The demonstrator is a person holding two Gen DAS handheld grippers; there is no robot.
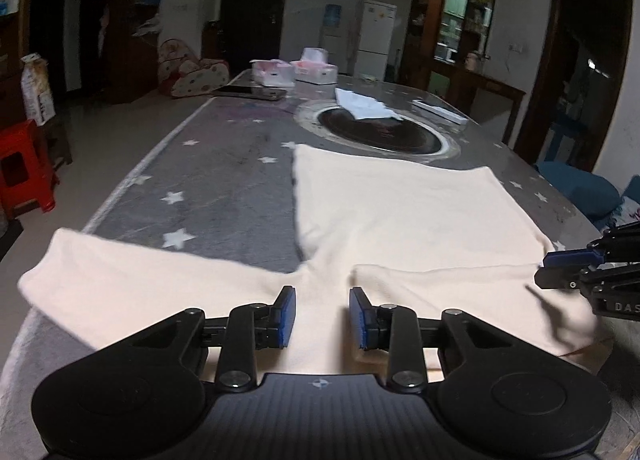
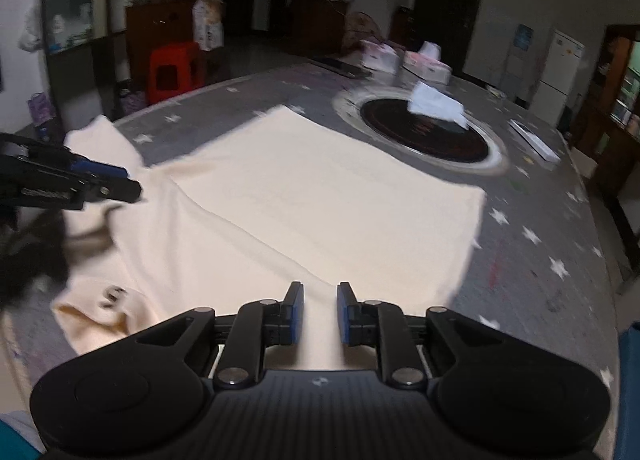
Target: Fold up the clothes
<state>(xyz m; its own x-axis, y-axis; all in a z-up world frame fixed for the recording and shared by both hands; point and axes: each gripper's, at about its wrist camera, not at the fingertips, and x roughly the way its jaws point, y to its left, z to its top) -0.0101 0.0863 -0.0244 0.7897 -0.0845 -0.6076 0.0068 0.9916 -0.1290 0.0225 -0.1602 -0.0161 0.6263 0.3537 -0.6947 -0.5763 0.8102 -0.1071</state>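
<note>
A red plastic stool (image 1: 25,170) stands on the pale floor at the far left, beside the worktop (image 1: 224,180), which is covered in a grey, fuzzy cloth dotted with white stars. Spread across the near part of that cloth lies the cream shirt (image 1: 400,212), soft and matte, its body a broad flat rectangle and one sleeve (image 1: 120,280) reaching out leftward like a blunt wedge. The left gripper (image 1: 322,318), black with ribbed blue pads, hovers low over the fabric where sleeve meets body; its fingers stand apart with only bare cloth between them, holding nothing. Beyond the shirt a round, dark, glossy plate (image 1: 380,132) sits in a metal ring set into the worktop, a crumpled white cloth (image 1: 366,104) lying on its rim, and two boxy tissue packs (image 1: 296,70) behind. The right gripper (image 2: 320,312) hangs over the shirt's near edge, its fingers likewise parted and empty. A white fridge (image 1: 376,38) stands against the far wall.
</note>
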